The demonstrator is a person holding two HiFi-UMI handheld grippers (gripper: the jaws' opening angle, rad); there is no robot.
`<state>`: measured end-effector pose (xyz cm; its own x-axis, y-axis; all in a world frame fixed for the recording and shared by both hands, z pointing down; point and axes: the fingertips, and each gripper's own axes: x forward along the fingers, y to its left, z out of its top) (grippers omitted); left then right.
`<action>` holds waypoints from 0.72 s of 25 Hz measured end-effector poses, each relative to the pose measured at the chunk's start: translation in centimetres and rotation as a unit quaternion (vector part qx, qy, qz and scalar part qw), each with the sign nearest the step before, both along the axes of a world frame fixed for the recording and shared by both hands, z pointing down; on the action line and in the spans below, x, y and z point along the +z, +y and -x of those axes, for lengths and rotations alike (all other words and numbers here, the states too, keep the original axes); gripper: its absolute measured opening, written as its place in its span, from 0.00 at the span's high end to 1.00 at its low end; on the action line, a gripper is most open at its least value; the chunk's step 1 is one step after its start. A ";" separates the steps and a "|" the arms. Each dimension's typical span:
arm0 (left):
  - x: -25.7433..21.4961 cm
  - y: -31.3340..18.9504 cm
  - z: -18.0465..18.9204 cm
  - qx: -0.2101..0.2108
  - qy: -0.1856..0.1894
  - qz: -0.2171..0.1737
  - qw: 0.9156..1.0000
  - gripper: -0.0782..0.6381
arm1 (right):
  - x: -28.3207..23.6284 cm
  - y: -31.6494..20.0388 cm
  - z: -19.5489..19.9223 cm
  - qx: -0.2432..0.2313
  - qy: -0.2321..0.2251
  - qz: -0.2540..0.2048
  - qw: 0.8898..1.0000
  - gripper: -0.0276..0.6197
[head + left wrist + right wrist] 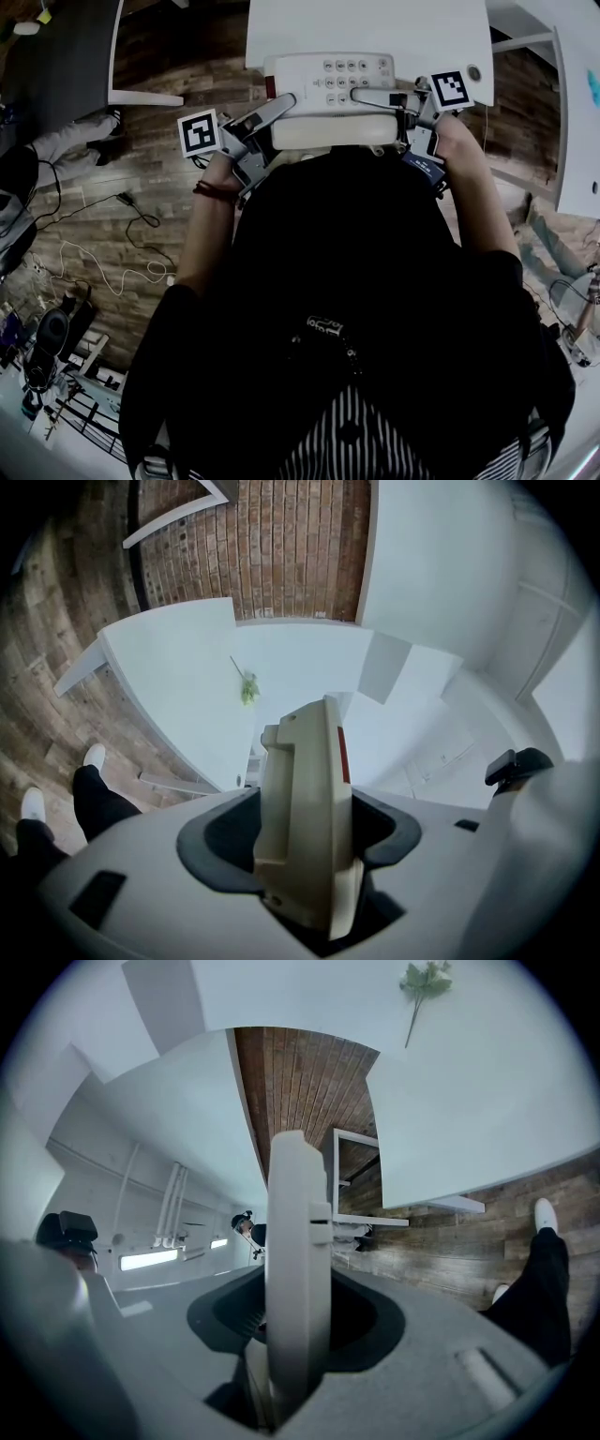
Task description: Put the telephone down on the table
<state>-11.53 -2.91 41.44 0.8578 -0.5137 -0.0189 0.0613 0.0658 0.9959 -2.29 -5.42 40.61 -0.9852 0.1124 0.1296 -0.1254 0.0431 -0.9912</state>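
Both grippers hold a white desk telephone (328, 94) with a keypad and a cream handset, level and close to the person's chest. From the head view it overlaps the near edge of a white table (375, 23); I cannot tell whether it touches the top. My left gripper (272, 112) is shut on the telephone's left end, which stands edge-on (300, 761) between the jaws of that gripper (302, 850). My right gripper (401, 98) is shut on the right end, whose thin white edge (298, 1222) fills the gap between the jaws of that gripper (295, 1335).
Other white tables stand around on a wooden floor; one carries a green sprig (248, 688) (424, 981). A bystander's dark legs and white shoes (94, 799) (539, 1279) are nearby. Cables (103, 253) and gear lie on the floor at the left.
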 end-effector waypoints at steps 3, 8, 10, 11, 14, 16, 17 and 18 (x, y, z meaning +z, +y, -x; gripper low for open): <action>1.2 -1.6 -2.0 -0.002 -0.002 0.007 1.000 0.52 | 1.4 -1.6 -2.0 0.001 -0.004 0.001 1.000 0.70; 5.3 -1.2 -3.6 -0.007 -0.022 0.002 1.000 0.52 | 5.7 -1.2 -3.6 -0.003 -0.023 0.003 1.000 0.70; 4.9 -1.0 -3.7 -0.012 -0.024 0.001 1.000 0.52 | 5.4 -1.2 -3.5 -0.009 -0.031 0.001 0.999 0.70; 4.7 -0.9 -3.8 -0.016 -0.024 0.001 1.000 0.52 | 5.2 -1.2 -3.5 -0.013 -0.033 -0.001 0.999 0.70; 4.0 -0.8 -3.5 -0.030 -0.026 0.002 0.999 0.52 | 4.6 -1.4 -3.4 -0.023 -0.031 -0.006 0.999 0.70; 3.7 -0.9 -3.4 -0.034 -0.030 0.000 0.999 0.52 | 4.2 -1.6 -3.2 -0.027 -0.035 -0.008 0.999 0.70; 3.6 -1.1 -3.4 -0.034 -0.032 -0.002 0.999 0.52 | 4.1 -1.7 -3.3 -0.028 -0.038 -0.008 0.999 0.70; 3.6 -1.4 -3.6 -0.034 -0.035 -0.003 0.999 0.52 | 4.1 -2.0 -3.4 -0.028 -0.040 -0.007 0.999 0.70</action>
<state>-7.91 -4.32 45.05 0.8205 -0.5704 0.0365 -0.0042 0.0577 0.9983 1.14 -7.40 44.70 -0.9847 0.1661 0.0528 -0.0432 0.0611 -0.9972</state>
